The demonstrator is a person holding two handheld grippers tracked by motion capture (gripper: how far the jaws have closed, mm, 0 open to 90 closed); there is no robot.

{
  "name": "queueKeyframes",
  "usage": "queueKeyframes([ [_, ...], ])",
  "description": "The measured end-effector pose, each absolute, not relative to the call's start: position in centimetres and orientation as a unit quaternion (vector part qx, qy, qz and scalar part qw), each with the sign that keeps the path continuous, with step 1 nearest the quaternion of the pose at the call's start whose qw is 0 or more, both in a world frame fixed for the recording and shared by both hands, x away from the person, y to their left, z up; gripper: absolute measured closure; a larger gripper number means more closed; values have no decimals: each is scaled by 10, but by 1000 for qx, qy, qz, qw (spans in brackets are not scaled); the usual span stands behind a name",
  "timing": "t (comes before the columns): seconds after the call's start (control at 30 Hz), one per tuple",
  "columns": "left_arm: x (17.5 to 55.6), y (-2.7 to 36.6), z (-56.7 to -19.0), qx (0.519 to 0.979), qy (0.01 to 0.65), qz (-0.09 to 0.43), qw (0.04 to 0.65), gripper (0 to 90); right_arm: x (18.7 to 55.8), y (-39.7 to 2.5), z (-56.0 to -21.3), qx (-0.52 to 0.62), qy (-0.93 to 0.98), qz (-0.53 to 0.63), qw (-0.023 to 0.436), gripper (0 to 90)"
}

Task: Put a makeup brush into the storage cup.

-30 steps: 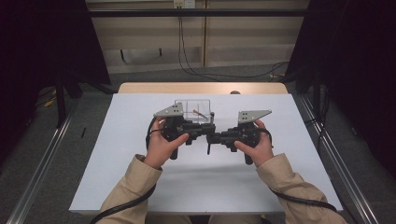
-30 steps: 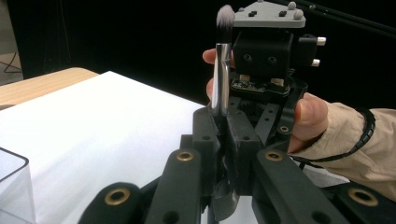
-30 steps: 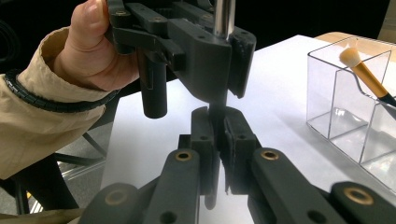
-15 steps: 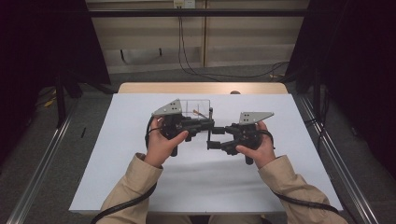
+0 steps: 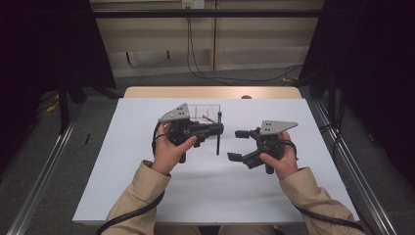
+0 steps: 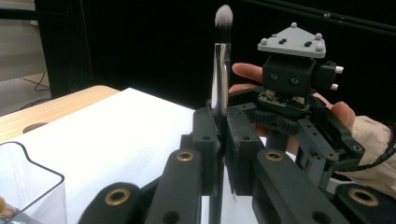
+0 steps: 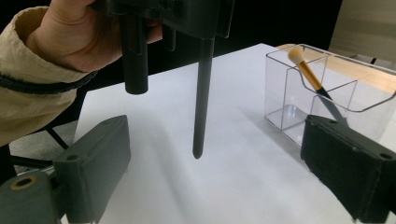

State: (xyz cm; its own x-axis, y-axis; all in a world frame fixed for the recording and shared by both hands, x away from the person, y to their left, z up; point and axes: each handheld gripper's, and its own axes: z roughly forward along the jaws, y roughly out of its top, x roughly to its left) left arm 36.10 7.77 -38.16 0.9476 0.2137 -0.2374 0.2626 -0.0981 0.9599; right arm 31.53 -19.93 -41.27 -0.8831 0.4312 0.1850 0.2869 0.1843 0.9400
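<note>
Left tool (image 5: 215, 129): jaws closing tight on a makeup brush (image 6: 220, 70), gripping it mid-handle and holding it upright above the table (image 5: 147, 196). Brush: slim black handle hanging down, silver collar, pale bristle tuft at twelve o'clock in the left gripper view.

Right tool (image 5: 237, 145): jaws standing wide apart, holding nothing, sitting near the brush at about three o'clock.

Clear box (image 5: 208, 112): standing just behind the left tool at twelve o'clock, holding a gold-handled brush (image 7: 308, 72) leaning in one compartment.

Step in hand, as judged: carrying the brush to the box. Next move is calling for lining the handle tip over an open compartment, lowering, then releasing.
</note>
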Motion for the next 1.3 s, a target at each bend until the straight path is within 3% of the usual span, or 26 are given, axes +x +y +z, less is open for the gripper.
queueKeyframes([
  [1.3, 363, 80, -380, 735, 166, -5, 657, 840, 288, -258, -421, 268, 764, 577, 105, 64],
])
